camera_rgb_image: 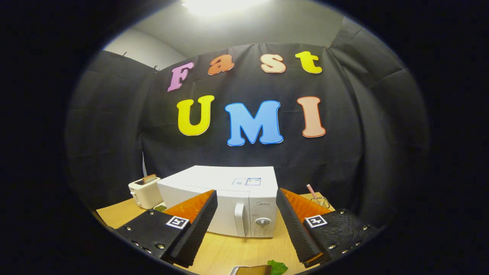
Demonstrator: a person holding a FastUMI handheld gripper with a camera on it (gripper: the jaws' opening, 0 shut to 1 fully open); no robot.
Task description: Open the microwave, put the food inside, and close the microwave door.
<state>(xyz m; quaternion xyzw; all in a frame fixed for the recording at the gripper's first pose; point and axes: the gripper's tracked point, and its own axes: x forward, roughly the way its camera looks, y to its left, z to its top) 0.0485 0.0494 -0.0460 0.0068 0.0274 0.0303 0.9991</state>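
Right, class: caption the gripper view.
Open tongs face the closed microwave; food waits on the table.

Your claw (246, 214): black ridged pads, orange backs | microwave (229, 198): white | toaster (145, 193): cream | bench (229, 252): light wood | straw (311, 191): pink-striped

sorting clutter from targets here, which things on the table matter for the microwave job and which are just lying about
For the job:
- microwave, door shut, handle ahead of the tongs
- food on a plate with a green leaf, low between the fingers
- tongs, open, holding nothing

Just lying about:
- toaster, left of the microwave
- glass with a straw, right of it
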